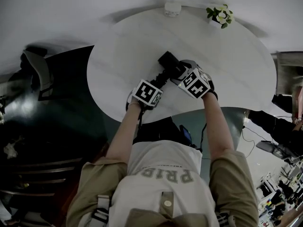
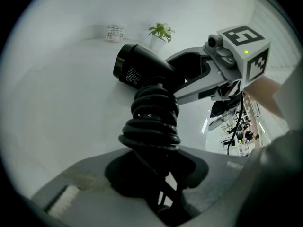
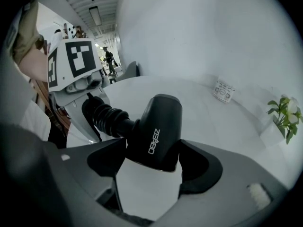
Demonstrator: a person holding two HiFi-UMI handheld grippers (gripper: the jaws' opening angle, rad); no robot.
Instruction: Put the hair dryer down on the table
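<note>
We hold the hair dryer (image 1: pixel 166 62) over the bench (image 1: pixel 236 70), near its front edge. Our left gripper (image 2: pixel 154 169) is clamped on the cord-wrapped handle (image 2: pixel 154 122), right gripper (image 3: pixel 152 160) on the barrel (image 3: pixel 158 126). Stiff, smooth plastic, prob. nose-heavy; the cord wrap gives the surer hold.

Open lab or office floor, not a home. I stand at a round white table (image 1: pixel 113 74) against a bare white wall, with a small potted plant (image 1: pixel 219 14) at its far edge. Off to my right are cluttered desks (image 2: pixel 245 129) with hanging cables. Overhead is a ribbed ceiling with a strip light (image 3: pixel 95 14). People (image 3: pixel 108 56) stand about in the distance.
</note>
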